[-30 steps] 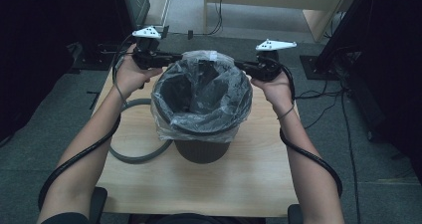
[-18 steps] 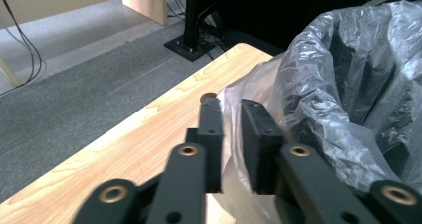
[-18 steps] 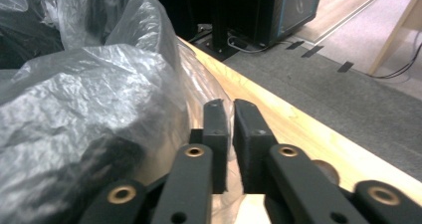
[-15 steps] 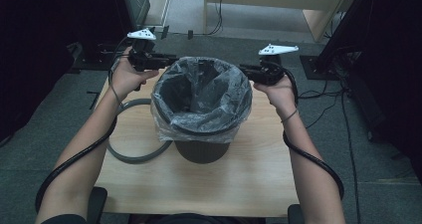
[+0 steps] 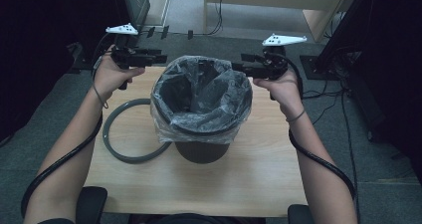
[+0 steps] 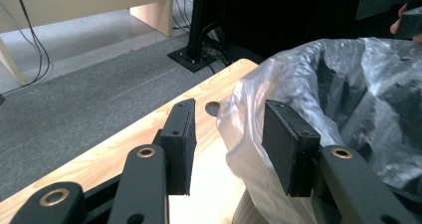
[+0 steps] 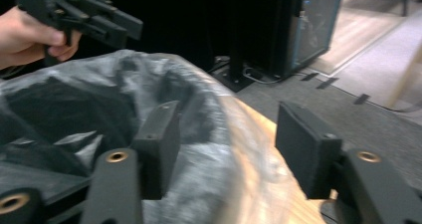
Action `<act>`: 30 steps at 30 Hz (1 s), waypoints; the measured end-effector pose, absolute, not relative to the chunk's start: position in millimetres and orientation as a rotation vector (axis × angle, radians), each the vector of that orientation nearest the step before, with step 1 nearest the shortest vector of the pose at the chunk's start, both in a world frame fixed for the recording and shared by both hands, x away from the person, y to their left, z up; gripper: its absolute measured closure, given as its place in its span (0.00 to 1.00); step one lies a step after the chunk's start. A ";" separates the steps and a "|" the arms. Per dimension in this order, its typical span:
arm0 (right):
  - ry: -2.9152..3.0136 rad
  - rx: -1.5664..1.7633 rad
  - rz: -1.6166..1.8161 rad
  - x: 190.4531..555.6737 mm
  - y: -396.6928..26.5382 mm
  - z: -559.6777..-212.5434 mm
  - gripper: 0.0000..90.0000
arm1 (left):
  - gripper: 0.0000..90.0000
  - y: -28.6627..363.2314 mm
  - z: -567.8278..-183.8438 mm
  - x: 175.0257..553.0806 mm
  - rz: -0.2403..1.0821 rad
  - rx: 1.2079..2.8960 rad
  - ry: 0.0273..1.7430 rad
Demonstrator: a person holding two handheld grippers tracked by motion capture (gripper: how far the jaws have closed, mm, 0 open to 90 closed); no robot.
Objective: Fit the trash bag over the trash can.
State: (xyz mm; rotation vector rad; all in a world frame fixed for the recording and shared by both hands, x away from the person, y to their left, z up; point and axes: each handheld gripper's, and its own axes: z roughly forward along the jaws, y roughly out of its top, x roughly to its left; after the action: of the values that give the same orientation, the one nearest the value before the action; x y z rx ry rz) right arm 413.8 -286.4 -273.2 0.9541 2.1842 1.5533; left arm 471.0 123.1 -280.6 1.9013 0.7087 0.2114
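A dark round bin [image 5: 201, 153] stands mid-table, lined with a clear plastic bag [image 5: 199, 102] whose edge is folded out over the rim. My left gripper [image 5: 160, 58] hovers just off the bin's far left rim. Its jaws have just been opening. In the left gripper view this gripper [image 6: 231, 113] is open, with the bag's edge [image 6: 249, 149] loose beside the right pad [image 6: 283, 144]. My right gripper [image 5: 238, 67] is at the far right rim, its jaws also just opening. In its own view that gripper [image 7: 231, 118] is open, the bag's rim [image 7: 209, 149] lying between the pads unpressed.
A grey ring [image 5: 115, 137] lies flat on the wooden table [image 5: 199, 191], left of the bin. The table top has a round hole [image 6: 212, 108] near its far edge. Cables trail from both grippers along the forearms. A black stand base [image 5: 326, 64] sits on the floor to the right.
Both grippers were shut at the bin's rim on the bag's edge. They have opened, let it go and drawn outward, the left one leftward, the right one upward.
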 end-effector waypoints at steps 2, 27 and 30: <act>2.220 0.889 1.548 410.7 -279.1 -270.4 0.53 | 0.62 126.5 -280.3 468.2 0.205 1.913 0.706; 2.665 0.638 1.069 407.8 -216.2 -277.3 0.85 | 0.57 145.2 -301.7 442.8 0.178 1.939 0.727; 2.687 0.640 1.021 406.0 -217.7 -277.8 0.77 | 0.56 144.2 -305.3 438.3 0.189 1.951 0.718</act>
State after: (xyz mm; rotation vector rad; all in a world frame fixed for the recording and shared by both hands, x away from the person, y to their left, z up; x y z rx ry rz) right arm 406.0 -217.7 -277.8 0.6399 2.6874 1.0205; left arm 438.3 144.2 -305.3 1.9507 0.7175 0.1888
